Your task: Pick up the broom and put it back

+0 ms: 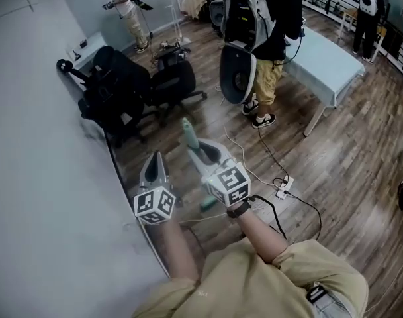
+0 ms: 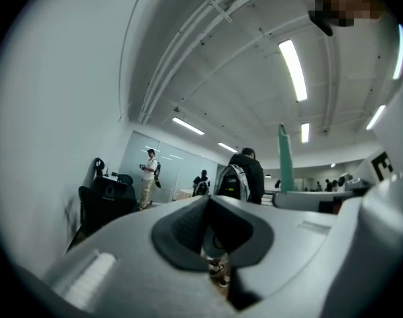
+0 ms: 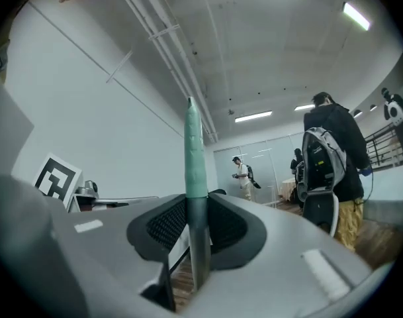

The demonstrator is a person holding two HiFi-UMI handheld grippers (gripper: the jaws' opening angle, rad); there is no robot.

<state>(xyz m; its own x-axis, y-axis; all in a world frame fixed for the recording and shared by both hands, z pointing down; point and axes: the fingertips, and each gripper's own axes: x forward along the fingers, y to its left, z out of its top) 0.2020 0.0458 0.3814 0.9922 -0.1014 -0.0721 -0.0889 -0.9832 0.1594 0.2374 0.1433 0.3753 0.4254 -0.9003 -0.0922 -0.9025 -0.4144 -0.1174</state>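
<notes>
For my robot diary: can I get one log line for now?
right gripper: shut on broom | left gripper: shut, empty

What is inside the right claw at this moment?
The broom handle, standing upright. The right claw is shut on its grey shaft, with the green grip sticking out above. Below the jaws the shaft runs behind the claw's body, so the brush end cannot be seen.
</notes>
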